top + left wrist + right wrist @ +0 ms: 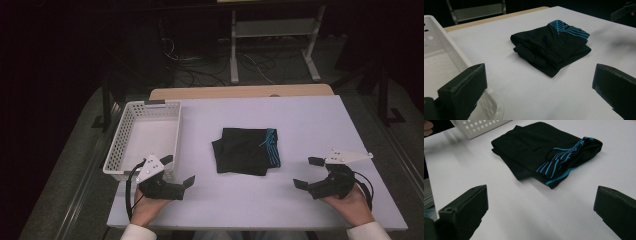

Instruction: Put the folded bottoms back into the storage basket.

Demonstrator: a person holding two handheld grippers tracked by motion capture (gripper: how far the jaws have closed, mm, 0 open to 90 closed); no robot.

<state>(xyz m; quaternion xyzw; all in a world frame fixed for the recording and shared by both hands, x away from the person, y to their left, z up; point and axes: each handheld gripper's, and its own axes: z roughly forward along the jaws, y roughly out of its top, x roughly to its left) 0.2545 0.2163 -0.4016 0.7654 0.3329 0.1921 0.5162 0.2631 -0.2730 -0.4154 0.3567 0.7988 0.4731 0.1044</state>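
A folded black garment (245,150) with blue stripes along one edge lies flat in the middle of the white table (310,120). My left gripper (179,170) rests open at the front left, beside the near corner of a white perforated basket (122,135). At the front right my right gripper (305,172) is open too, its jaws turned toward the garment. In the left gripper view the garment (551,47) lies ahead of the wide-spread left gripper (540,80), and the basket (449,57) is at its left. The right gripper view shows the garment (541,152) beyond the empty right gripper (541,200).
The basket holds nothing that I can see. A wooden strip (240,92) borders the table's far edge, with metal frame legs (234,50) and cables on the dark floor behind it. Bare tabletop surrounds the garment on all sides.
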